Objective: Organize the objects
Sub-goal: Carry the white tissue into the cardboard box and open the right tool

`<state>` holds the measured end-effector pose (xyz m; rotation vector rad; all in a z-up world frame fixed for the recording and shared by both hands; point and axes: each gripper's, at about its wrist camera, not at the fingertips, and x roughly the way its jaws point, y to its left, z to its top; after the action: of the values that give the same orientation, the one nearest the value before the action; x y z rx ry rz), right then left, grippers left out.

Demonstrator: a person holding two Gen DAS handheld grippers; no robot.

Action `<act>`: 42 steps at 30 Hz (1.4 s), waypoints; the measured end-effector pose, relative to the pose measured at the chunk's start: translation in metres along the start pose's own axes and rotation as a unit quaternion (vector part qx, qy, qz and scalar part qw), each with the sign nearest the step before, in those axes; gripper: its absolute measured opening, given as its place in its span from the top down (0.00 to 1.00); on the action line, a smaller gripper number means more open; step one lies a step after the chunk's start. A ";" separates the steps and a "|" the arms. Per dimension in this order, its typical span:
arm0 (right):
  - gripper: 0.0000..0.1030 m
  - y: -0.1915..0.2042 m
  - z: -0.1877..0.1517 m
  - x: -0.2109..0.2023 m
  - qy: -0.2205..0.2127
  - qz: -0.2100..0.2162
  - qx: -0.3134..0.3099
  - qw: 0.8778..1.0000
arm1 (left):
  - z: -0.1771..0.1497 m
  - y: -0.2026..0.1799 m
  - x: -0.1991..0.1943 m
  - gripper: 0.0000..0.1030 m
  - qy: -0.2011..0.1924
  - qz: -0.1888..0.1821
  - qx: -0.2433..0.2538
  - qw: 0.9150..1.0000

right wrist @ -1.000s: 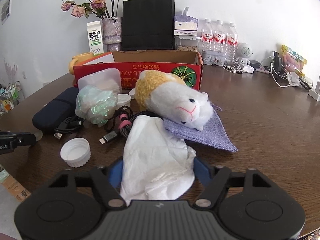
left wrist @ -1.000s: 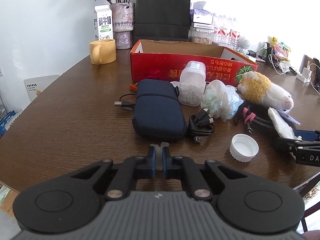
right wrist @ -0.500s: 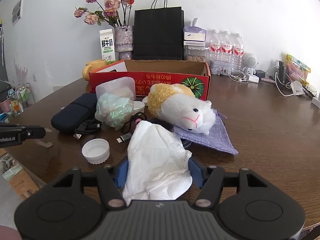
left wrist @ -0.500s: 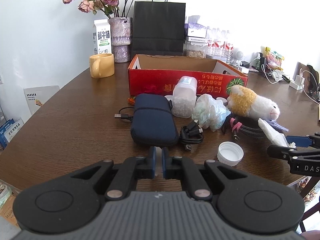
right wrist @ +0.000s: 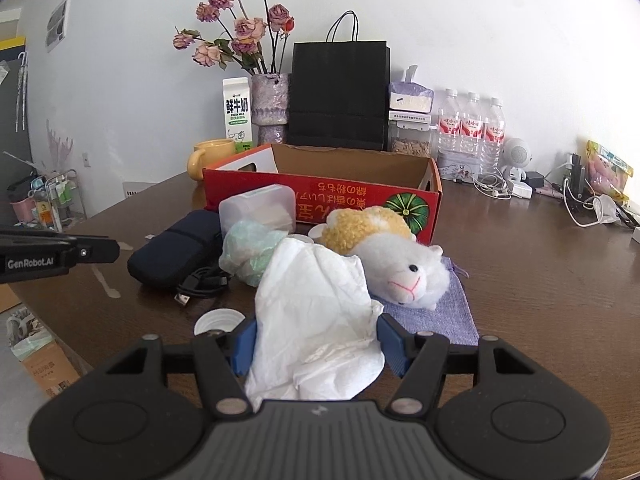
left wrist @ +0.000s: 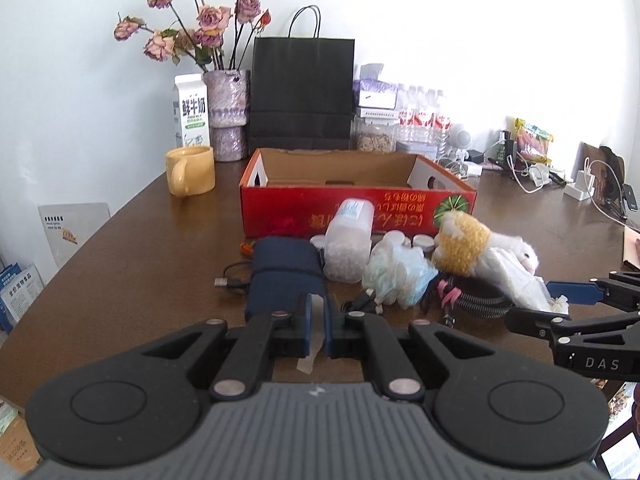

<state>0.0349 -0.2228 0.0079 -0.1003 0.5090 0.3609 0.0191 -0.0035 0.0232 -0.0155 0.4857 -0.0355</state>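
Table (right wrist: 540, 280) dropping away below me: both my grippers have lifted. My right gripper (right wrist: 316, 340) holds the crumpled white tissue (right wrist: 316, 320), now clear of the near clutter, ready for the red box (right wrist: 320, 196) beyond. My left gripper (left wrist: 316, 320) stays pinched on a small paper scrap (left wrist: 314, 340). White wall behind.

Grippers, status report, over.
Right gripper shut on white tissue wad. Left gripper shut on tape scrap. Red box open ahead; plush between.
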 end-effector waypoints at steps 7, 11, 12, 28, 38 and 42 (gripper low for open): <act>0.40 0.001 0.026 0.012 -0.027 0.008 -0.017 0.999 | 0.029 -0.006 0.013 0.93 -0.026 -0.010 0.006 1.000; 0.40 -0.001 0.045 0.025 -0.040 0.011 -0.027 0.999 | 0.048 -0.009 0.026 0.93 -0.043 -0.017 0.009 0.999; 0.40 -0.002 0.051 0.030 -0.043 0.012 -0.030 0.999 | 0.054 -0.010 0.029 0.93 -0.047 -0.018 0.010 0.999; 0.39 -0.025 0.133 0.116 -0.071 0.009 -0.064 0.995 | 0.126 -0.019 0.109 0.93 -0.089 -0.049 0.015 0.995; 0.39 -0.051 0.173 0.184 -0.051 0.014 -0.050 0.997 | 0.163 -0.018 0.179 0.93 -0.085 -0.037 0.014 0.996; 0.38 -0.061 0.177 0.205 -0.039 0.010 -0.039 0.998 | 0.169 -0.008 0.204 0.93 -0.071 -0.038 -0.003 0.997</act>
<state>0.3042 -0.1832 0.0607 -0.1563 0.4199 0.4035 0.2779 -0.0176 0.0774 -0.0413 0.3439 -0.1065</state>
